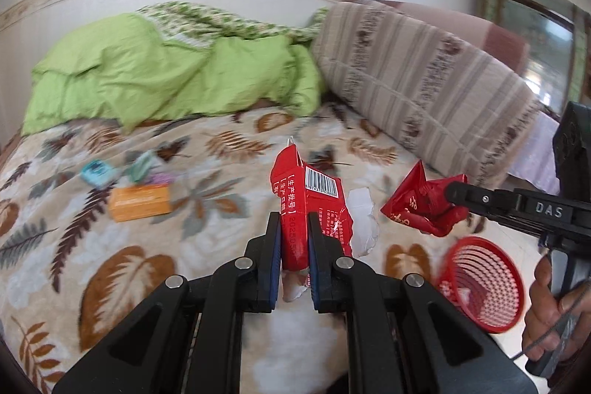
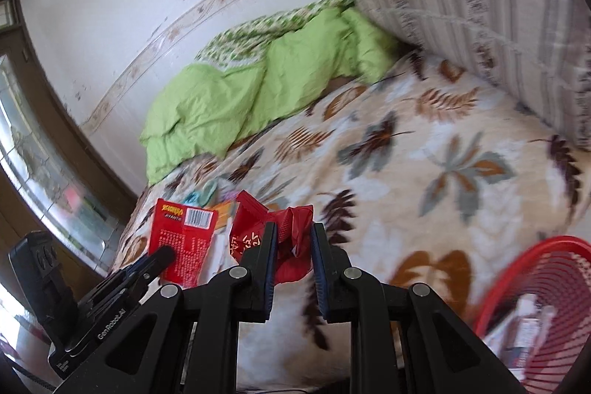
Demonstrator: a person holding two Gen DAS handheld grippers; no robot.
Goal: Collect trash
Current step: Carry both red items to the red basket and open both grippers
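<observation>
Flat glossy red wrapper (image 1: 310,209) pinched, crumpled red wrapper (image 2: 291,235) pinched

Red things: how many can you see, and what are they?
Red wrappers held in claws: 2, flat barcode wrapper in the left claw, crumpled wrapper in the right claw
Red mesh baskets: 1
Total: 3
</observation>
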